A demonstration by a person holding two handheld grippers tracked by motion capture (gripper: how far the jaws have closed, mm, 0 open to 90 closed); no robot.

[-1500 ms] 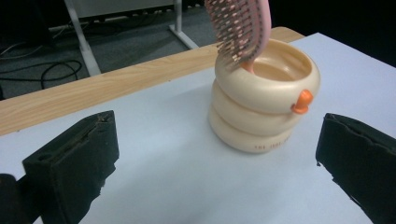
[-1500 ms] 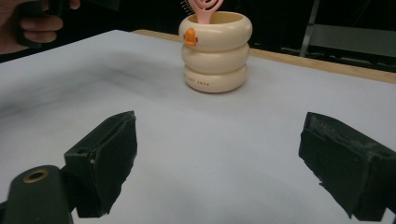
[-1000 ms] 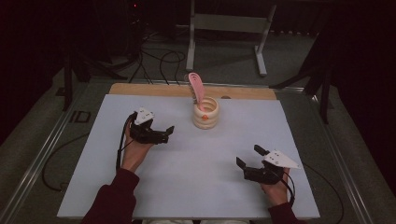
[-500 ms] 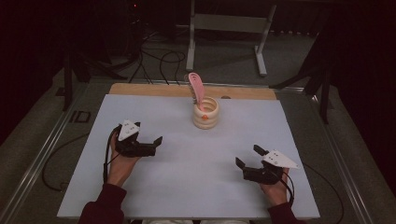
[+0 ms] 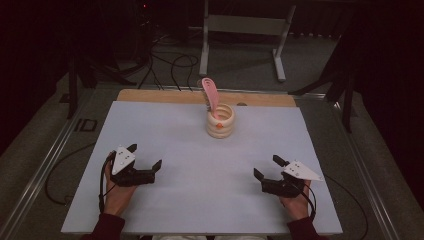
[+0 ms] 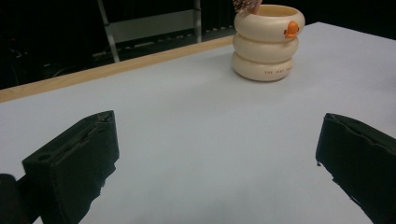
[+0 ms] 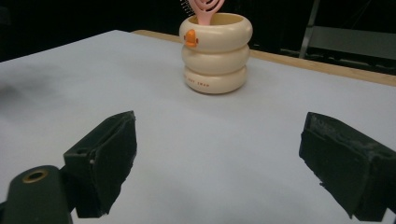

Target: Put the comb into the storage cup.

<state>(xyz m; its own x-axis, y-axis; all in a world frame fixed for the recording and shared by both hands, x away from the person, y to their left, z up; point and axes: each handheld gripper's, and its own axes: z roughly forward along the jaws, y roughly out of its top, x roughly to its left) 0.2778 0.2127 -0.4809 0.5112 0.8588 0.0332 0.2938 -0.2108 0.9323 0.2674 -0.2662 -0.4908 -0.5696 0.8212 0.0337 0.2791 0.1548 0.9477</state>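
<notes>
The cream ringed cup (image 5: 220, 121) stands upright in the upper middle of the high view, near the far edge of the white table (image 5: 165, 135), with a pink hairbrush (image 5: 209, 94) standing in it. The brush's long axis rises out of the cup and leans toward the upper left of that frame, so its head sits above and behind the rim. A small orange mark on the cup's wall faces the near side.

Both grippers rest low in the frame, well apart from the cup and from each other. The left gripper (image 5: 146, 161) lies at lower left, its jaws spread wide and empty; in the left gripper view the cup (image 6: 267, 42) appears in the upper right, beyond the right-hand jaw. The right gripper (image 5: 266, 168) lies at lower right, jaws likewise apart with nothing between them; in the right gripper view the cup (image 7: 215, 52) sits upper centre, nearly between the two jaws, and the brush (image 7: 208, 9) pokes up from its mouth.

Neither hand looks clearly nearer. The right gripper is better lined up, I judge, since the cup lies almost straight ahead of it, while the left would have to swing toward the frame's middle first.
</notes>
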